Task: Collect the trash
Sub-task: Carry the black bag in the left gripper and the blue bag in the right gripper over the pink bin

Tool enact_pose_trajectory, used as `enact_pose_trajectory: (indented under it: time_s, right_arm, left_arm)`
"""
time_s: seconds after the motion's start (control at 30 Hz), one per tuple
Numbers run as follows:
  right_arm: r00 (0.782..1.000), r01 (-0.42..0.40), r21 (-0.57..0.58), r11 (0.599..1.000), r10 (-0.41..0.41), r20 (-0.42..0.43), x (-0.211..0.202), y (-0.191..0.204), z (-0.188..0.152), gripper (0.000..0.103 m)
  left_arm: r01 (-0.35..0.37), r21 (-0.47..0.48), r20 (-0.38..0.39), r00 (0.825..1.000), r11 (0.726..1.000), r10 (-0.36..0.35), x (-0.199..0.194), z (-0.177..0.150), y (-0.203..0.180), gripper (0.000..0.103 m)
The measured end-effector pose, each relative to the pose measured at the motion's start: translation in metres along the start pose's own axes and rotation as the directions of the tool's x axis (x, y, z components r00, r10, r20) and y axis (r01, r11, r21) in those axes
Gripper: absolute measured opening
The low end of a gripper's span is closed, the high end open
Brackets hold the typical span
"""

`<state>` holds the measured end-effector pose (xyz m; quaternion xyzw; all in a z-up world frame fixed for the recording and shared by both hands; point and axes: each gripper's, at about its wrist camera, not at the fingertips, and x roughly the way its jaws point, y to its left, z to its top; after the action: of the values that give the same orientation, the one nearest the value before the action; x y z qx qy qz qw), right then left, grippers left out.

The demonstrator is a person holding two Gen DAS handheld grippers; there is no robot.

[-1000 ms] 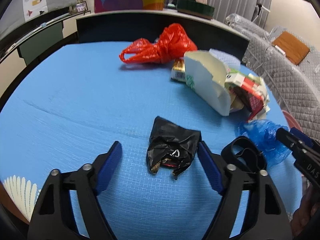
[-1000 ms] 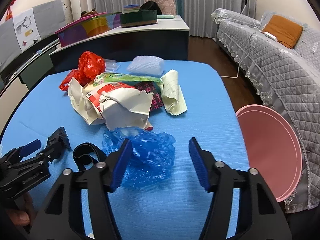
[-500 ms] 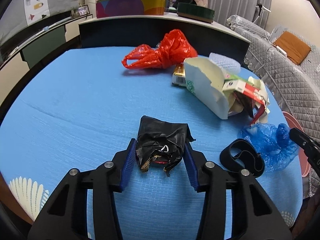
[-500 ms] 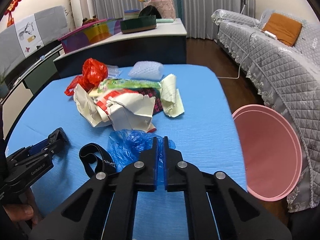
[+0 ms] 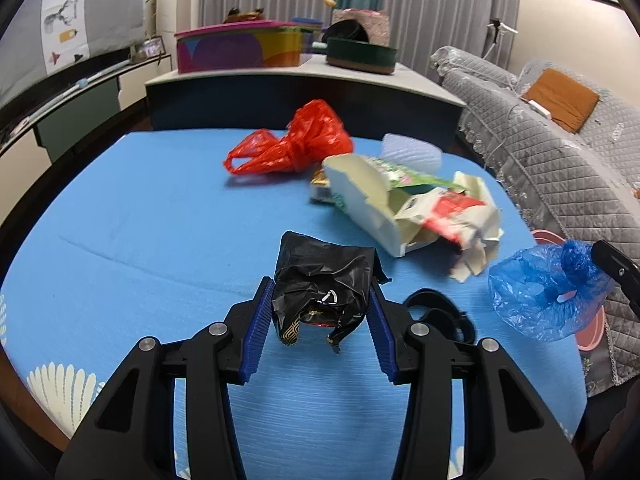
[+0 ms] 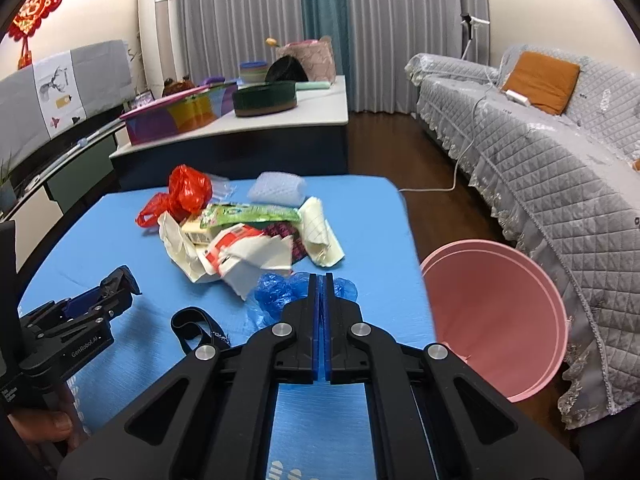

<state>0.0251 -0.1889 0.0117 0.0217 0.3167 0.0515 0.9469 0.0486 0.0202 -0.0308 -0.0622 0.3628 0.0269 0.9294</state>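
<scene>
Gripping a crumpled black bag (image 5: 324, 280), the left claw (image 5: 320, 312) is held about half open, its blue pads (image 5: 258, 320) pressed against both sides of the bundle. The bag is seen raised off the blue surface (image 5: 140, 220), with a torn strip hanging below the pads. Just to the right of this claw a black strap (image 5: 440, 312) is left lying on the surface.

The right claw (image 6: 321, 300) is shut tight, and a thin blue plastic bag (image 6: 276, 292) is pinched between its pads. In the left wrist view the same blue bag (image 5: 544, 292) is shown hanging in the air from the claw's tip, clear of the surface.

Ahead of both claws a heap of torn cardboard packaging (image 6: 240, 248) is spread on the surface, and beyond it a knotted red plastic bag (image 5: 292, 144) and a piece of bubble wrap (image 6: 276, 190) are found. To the right of the right claw, off the edge of the surface, a pink bin (image 6: 492, 316) is placed on the floor beside a grey quilted sofa (image 6: 560, 168).
</scene>
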Motion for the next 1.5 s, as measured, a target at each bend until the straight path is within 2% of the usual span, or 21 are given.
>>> enact_pose_trajectory:
  time_s: [0.5, 0.83, 1.2, 1.5]
  right_arm:
    - [0.993, 0.079, 0.079, 0.994, -0.086, 0.080, -0.036, -0.044, 0.010, 0.001]
    - [0.982, 0.133, 0.142, 0.981, -0.150, 0.113, -0.051, -0.083, 0.014, 0.001]
    - [0.957, 0.228, 0.273, 0.935, -0.267, 0.115, -0.060, -0.153, 0.020, 0.001]
    - [0.950, 0.252, 0.360, 0.898, -0.300, 0.084, -0.052, -0.193, 0.018, 0.001]
  left_arm:
    - [0.075, 0.077, 0.066, 0.995, 0.994, -0.080, -0.031, 0.004, -0.043, 0.045]
    - [0.140, 0.133, 0.085, 0.985, 0.981, -0.152, -0.042, 0.013, -0.095, 0.045]
    - [0.217, 0.211, 0.069, 0.969, 0.953, -0.236, -0.034, 0.018, -0.164, 0.045]
    - [0.266, 0.253, 0.052, 0.956, 0.930, -0.288, -0.015, 0.027, -0.213, 0.045]
